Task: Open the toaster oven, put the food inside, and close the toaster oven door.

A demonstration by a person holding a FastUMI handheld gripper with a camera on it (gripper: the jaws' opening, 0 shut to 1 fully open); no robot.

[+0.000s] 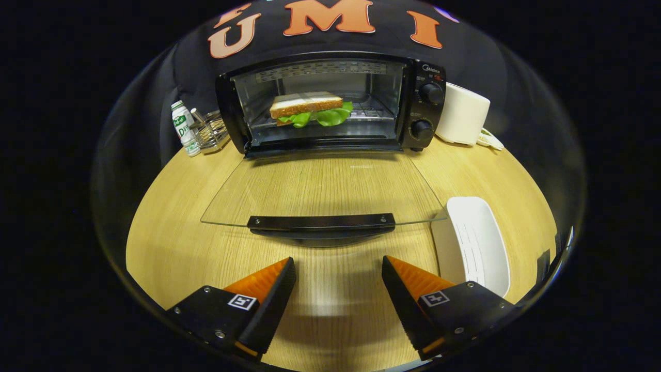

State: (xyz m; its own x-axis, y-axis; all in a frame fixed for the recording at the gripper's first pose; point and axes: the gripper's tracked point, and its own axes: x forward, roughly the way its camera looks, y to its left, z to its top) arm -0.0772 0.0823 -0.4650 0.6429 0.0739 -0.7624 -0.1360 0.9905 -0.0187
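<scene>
A black toaster oven (330, 103) stands at the back of the wooden table (170, 243). Its glass door (320, 191) lies fully folded down toward me, with the dark handle (321, 222) at its near edge. Inside, on the wire rack, rests a sandwich (310, 108) of bread with green lettuce. My gripper (338, 271) hovers over the table just short of the door handle, open, with nothing between its fingers.
An oblong white tray (472, 243) lies on the table beyond my right finger. Right of the oven stands a white cylinder-shaped container (462, 113). To the oven's left are a small white bottle (185, 128) and a wire rack (211, 132).
</scene>
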